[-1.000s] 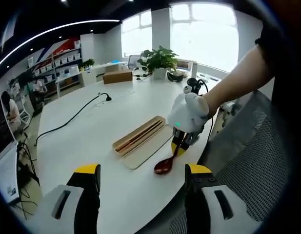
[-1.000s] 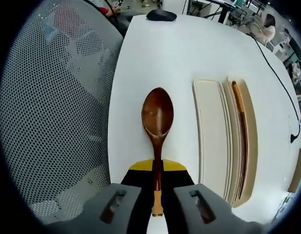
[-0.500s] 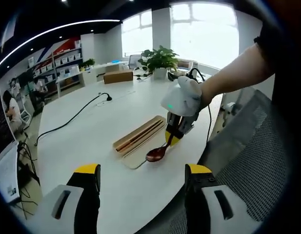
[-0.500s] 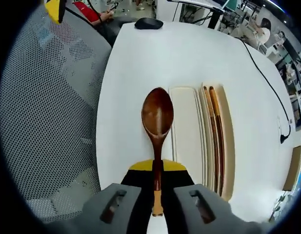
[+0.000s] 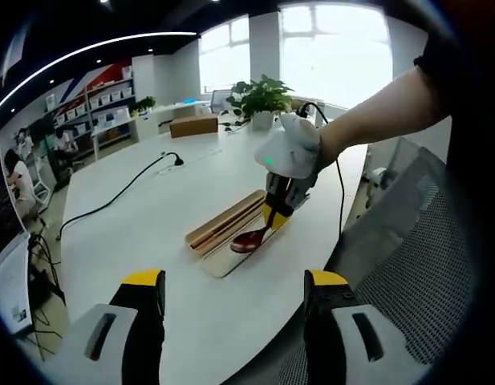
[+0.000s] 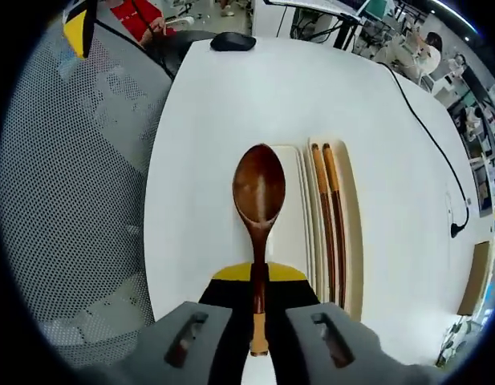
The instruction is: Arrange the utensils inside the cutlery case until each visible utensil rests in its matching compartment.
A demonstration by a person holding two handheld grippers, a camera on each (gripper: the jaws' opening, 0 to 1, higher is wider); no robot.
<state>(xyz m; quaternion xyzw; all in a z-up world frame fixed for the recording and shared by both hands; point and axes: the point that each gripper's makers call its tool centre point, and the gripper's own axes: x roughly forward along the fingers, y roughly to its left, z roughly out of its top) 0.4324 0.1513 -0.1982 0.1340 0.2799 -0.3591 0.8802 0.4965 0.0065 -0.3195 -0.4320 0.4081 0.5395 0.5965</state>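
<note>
Our right gripper (image 6: 258, 313) has its jaws pinched on the handle of the wooden spoon (image 6: 259, 192), which sits in the middle of the right gripper view with its bowl pointing up the frame. Seen from the left gripper view, the right gripper (image 5: 277, 210) holds the spoon (image 5: 245, 239) just above the cutlery case (image 5: 231, 231) at centre frame. Beneath the bowl lies the case (image 6: 350, 233) with its wide empty compartment, while the chopsticks (image 6: 327, 216) rest in the narrow slot to the right. We judge the spoon light, stiff and smooth-lacquered, so it may pivot in a narrow pinch; a mid-handle hold like ours looks sound. Our left gripper (image 5: 233, 321) sits at the bottom of its view, jaws spread apart and holding nothing
</note>
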